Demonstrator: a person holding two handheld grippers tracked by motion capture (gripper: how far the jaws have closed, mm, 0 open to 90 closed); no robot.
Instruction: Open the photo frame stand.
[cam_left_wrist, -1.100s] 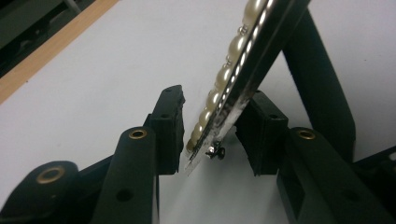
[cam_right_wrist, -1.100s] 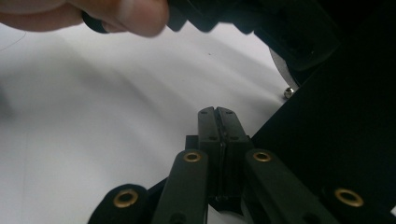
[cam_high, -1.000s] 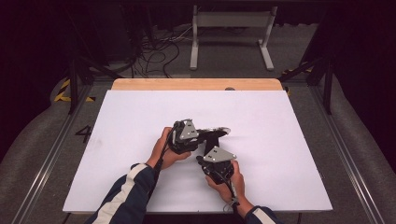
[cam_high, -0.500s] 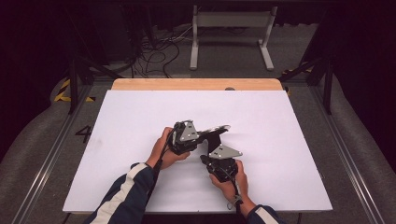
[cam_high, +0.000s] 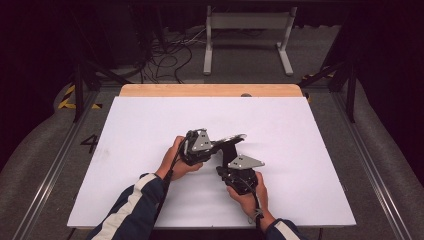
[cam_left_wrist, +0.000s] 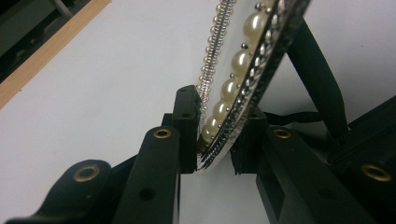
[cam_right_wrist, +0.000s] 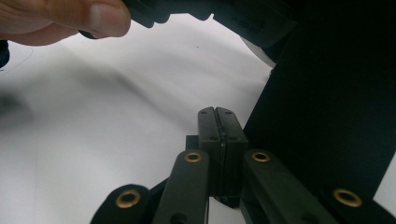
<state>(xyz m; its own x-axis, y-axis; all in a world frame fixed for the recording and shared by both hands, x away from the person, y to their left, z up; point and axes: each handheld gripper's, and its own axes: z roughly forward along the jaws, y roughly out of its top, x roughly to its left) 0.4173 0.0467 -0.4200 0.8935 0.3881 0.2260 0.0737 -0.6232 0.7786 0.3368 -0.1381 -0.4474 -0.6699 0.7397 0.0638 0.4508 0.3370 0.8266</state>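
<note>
Since a second ago we close our left gripper (cam_left_wrist: 212, 140) onto the pearl-trimmed band (cam_left_wrist: 243, 60) | band's long axis runs right of it, above the white table (cam_high: 150, 130) | right gripper (cam_right_wrist: 219, 135) pressed together, empty, nearest the band's black end.

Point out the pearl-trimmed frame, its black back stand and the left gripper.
pearl-trimmed frame (cam_left_wrist: 243, 60), left gripper view, on a pearl of its rim.
black back stand (cam_left_wrist: 315, 70), left gripper view, on the strut behind the frame.
left gripper (cam_left_wrist: 215, 140), left gripper view, between its fingertips, clamped on the frame's edge.
</note>
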